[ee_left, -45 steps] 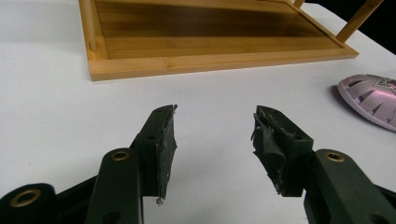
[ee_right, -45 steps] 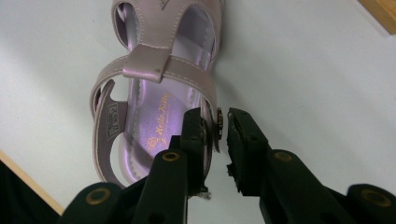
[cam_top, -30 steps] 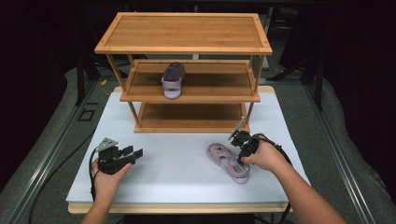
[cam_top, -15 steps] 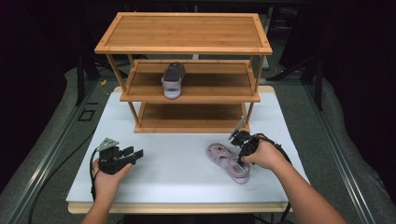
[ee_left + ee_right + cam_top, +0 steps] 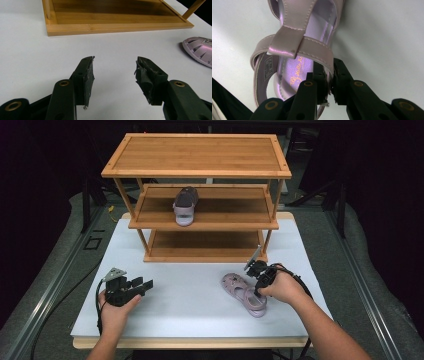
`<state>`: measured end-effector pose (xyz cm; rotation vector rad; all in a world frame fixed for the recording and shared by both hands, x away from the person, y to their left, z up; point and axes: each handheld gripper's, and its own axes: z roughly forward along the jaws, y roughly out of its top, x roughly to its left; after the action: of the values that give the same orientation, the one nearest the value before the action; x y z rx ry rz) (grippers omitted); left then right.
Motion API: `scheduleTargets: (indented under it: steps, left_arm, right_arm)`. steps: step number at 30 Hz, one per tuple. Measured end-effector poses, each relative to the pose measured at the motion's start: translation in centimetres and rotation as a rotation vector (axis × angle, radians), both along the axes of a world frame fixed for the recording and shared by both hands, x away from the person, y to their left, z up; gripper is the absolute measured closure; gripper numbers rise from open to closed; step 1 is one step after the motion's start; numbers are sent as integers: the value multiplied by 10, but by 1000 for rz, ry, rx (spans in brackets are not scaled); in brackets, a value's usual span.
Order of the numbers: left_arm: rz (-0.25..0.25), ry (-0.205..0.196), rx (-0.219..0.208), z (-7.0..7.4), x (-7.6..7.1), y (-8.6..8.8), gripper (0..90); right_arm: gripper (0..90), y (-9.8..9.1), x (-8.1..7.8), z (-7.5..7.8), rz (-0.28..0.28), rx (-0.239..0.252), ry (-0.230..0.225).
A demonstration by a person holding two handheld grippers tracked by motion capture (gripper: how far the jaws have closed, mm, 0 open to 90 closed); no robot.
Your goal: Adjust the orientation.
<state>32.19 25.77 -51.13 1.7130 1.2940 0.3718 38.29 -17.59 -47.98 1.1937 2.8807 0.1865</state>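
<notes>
The right hand (image 5: pixel 285 287) reaches in over the near right part of the white table (image 5: pixel 190 295), in front of the wooden shelf rack (image 5: pixel 200 215), wrist bent so the right gripper (image 5: pixel 258 279) tilts down onto the pink sandal (image 5: pixel 245 292). Its jaws have just been closing and now pinch the sandal's side wall at the heel, one jaw inside the shoe and one outside.

The right gripper view shows that pinch (image 5: pixel 331 82) close up, with the ankle strap (image 5: pixel 294 45) and printed insole; the high view does not.

The left hand (image 5: pixel 117 302) rests near the rack's front left corner, its left gripper (image 5: pixel 142 285) level, jaws spread with nothing between them.

The sandal lies flat, long axis slanting, toe towards the rack's bottom shelf, heel towards the table's near right edge. A grey sandal (image 5: pixel 185 205) stands on the middle shelf.
</notes>
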Motion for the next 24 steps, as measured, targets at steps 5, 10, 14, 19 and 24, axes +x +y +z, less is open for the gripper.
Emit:
scheduleTargets:
  steps: [5, 10, 14, 19, 24]
  left_arm:
    - [4, -1, -4, 0, 0, 1, 482]
    - [8, 3, -6, 0, 0, 2, 482]
    - [7, 3, -5, 0, 0, 2, 482]
    - [8, 5, -2, -2, 1, 1, 482]
    - [7, 8, 9, -3, 2, 1, 482]
  right_arm:
    - [827, 0, -3, 3, 5, 14, -16]
    - [828, -3, -6, 6, 0, 15, -38]
    - [829, -7, -10, 10, -16, 58, -68]
    - [829, -12, -17, 12, -9, 135, -103]
    - [829, -18, -26, 19, -42, 243, -150]
